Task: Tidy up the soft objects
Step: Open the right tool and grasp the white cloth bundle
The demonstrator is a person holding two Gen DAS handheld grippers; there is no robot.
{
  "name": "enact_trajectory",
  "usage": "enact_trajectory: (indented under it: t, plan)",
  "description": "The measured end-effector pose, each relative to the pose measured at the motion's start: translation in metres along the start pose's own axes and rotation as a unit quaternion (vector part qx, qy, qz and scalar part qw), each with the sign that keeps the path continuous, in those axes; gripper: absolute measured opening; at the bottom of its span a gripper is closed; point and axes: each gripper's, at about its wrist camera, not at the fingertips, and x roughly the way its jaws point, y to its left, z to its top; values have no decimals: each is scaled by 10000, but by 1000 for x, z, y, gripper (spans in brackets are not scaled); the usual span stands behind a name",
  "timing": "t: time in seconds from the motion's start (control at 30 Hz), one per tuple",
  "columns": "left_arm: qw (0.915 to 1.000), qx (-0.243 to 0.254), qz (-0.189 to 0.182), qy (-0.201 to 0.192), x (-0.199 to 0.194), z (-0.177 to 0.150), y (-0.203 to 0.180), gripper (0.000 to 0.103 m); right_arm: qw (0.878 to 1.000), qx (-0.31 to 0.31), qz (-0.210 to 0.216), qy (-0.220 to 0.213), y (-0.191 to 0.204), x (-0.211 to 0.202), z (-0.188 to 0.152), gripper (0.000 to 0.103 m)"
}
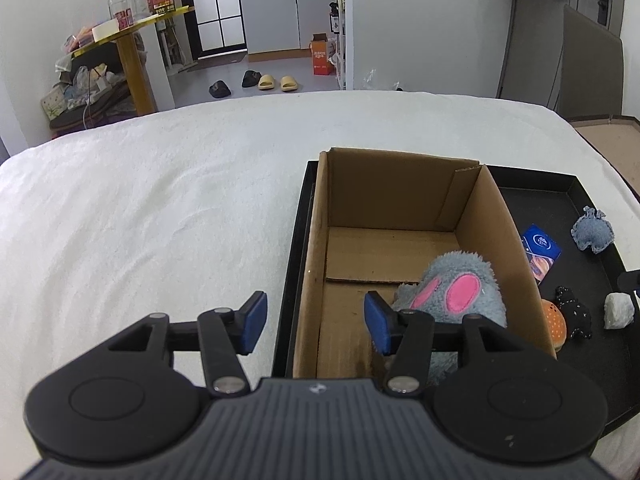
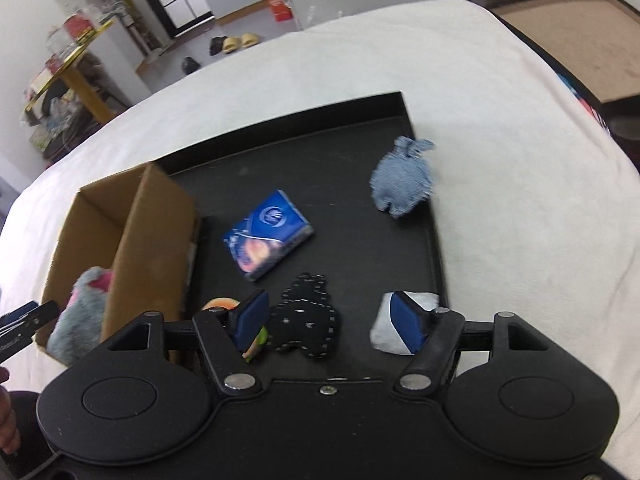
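Right gripper (image 2: 331, 320), jaws apart, straddles black star-print toy (image 2: 308, 328) near tray rim (image 2: 438, 248).

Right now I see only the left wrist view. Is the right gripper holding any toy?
Observer: No. The right gripper is open and holds nothing; it hangs over the black star toy.
Operator: What is beside its fingers?
Observer: The orange burger toy is partly hidden by one finger, the white and grey pouch by the other.
Operator: Is the blue packet touching the box?
Observer: No, the blue packet lies flat on the black tray, apart from the cardboard box.
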Motion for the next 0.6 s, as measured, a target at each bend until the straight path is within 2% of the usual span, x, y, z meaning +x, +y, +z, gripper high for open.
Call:
enact_trajectory:
  t: [0.13,0.33,0.43,0.6]
  plan:
    - [10000,-11,35,-16,2,1,-1,52,9996,166,-152,144,-12,11,0,59]
    - [10000,-5,44,23,6,2,-3,52,9988,173,-387,254,-19,21,-1,59]
    - [10000,-32,25,29,6,2,-1,52,9982,307,-291,432,-23,29,-1,51]
    - [9999,-103,-18,40,8,2,2,52,9967,-25,-495,650,-12,42,-8,47]
